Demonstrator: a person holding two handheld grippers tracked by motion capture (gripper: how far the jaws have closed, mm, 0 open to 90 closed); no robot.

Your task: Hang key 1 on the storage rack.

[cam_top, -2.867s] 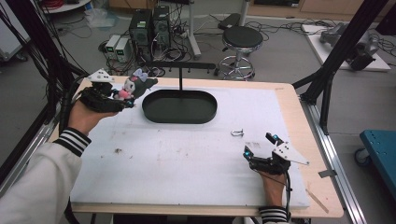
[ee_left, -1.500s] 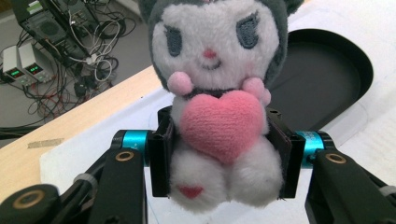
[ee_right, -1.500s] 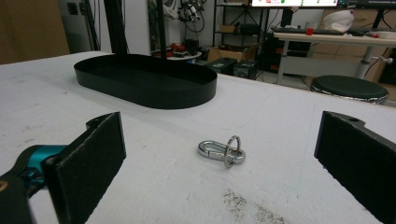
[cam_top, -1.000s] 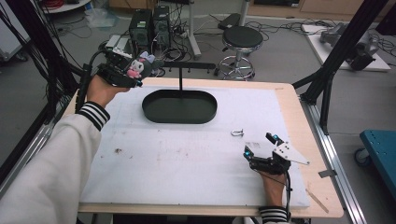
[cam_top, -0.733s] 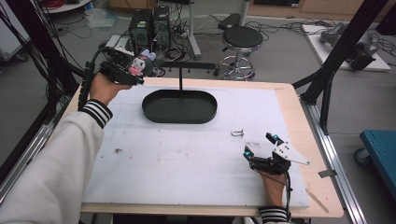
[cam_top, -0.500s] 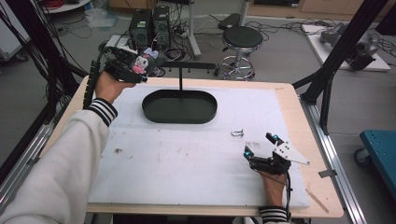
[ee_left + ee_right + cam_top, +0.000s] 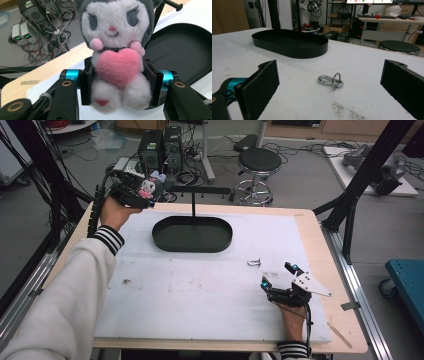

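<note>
A grey-and-white plush doll (image 7: 117, 50) hugging a pink heart sits between the pads of my left gripper (image 7: 119, 82), which is shut on its body. In the high view that left gripper (image 7: 150, 190) holds the plush doll (image 7: 149, 185) in the air over the table's far left corner, beside the black oval tray (image 7: 160, 237). A thin black post with a hooked crossbar (image 7: 194, 202) rises from the tray. My right gripper (image 7: 277, 275) rests open near the front right, its jaws wide apart. A small metal clip with a ring (image 7: 330, 81) lies on the mat just ahead of it.
A white foam mat (image 7: 200, 290) covers the wooden table. Black frame struts (image 7: 360, 185) stand at the table's left and right sides. Beyond the far edge are a stool (image 7: 257, 162), computer boxes and cables on the floor. A blue cart (image 7: 407, 280) stands at the right.
My left hand has lifted the plush doll up and away, toward the table's far edge, and drifted slightly right. The right gripper and the clip have stayed put.
</note>
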